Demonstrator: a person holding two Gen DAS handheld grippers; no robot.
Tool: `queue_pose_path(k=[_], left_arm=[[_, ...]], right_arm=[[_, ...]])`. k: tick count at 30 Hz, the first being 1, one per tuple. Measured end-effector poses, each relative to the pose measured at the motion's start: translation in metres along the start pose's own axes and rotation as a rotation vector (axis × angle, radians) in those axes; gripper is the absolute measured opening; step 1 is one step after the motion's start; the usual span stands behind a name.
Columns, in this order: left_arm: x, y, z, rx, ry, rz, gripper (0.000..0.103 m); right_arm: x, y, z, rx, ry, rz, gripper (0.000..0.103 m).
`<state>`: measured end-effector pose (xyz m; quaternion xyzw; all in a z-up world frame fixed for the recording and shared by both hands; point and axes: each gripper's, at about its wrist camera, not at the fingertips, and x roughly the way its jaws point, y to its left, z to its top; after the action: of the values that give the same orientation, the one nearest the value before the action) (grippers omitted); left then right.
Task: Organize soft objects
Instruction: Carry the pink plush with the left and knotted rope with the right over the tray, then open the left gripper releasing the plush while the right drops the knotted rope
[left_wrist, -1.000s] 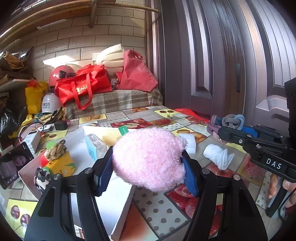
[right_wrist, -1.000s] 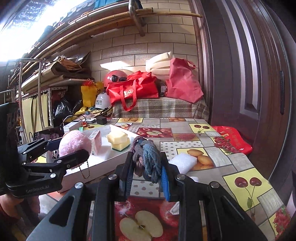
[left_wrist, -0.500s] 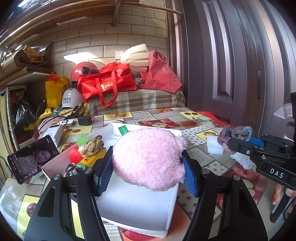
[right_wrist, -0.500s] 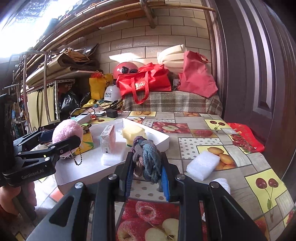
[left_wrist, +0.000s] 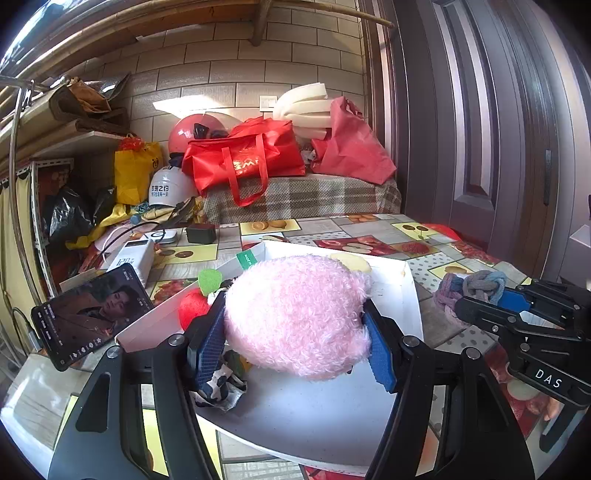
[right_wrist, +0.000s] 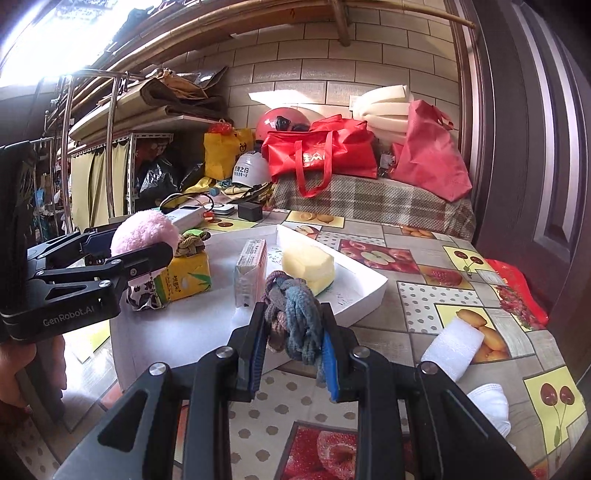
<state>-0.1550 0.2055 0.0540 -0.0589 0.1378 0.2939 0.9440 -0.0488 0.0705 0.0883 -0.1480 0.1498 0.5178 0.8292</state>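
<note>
My left gripper is shut on a fluffy pink plush ball, held above the shallow white tray. The same ball shows at the left of the right wrist view. My right gripper is shut on a knotted rope bundle of blue, grey and mauve strands, just over the tray's near edge. In the tray lie a yellow sponge, a small carton, a yellow tissue pack and a black-and-white cloth.
A white foam block and a rolled white sock lie on the fruit-patterned tablecloth right of the tray. A phone leans at the tray's left. Red bags and helmets crowd the far end. A dark door stands on the right.
Both grippers have moved left over the tray with their loads still held. The tray fills more of both views and the foam block has slid right.
</note>
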Motion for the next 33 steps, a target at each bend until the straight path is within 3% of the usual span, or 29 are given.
queue_pose_path(k=[10, 20, 33], left_arm=[[0.011, 0.02, 0.003, -0.046, 0.02, 0.015, 0.067], [0.027, 0.031, 0.006, -0.065, 0.059, 0.028, 0.067], [0.05, 0.038, 0.012, -0.059, 0.097, 0.028, 0.067]], right_arm=[[0.024, 0.006, 0.008, 0.024, 0.031, 0.036, 0.026], [0.053, 0.029, 0.016, -0.063, 0.111, 0.112, 0.026], [0.105, 0.033, 0.031, -0.044, 0.176, 0.103, 0.026]])
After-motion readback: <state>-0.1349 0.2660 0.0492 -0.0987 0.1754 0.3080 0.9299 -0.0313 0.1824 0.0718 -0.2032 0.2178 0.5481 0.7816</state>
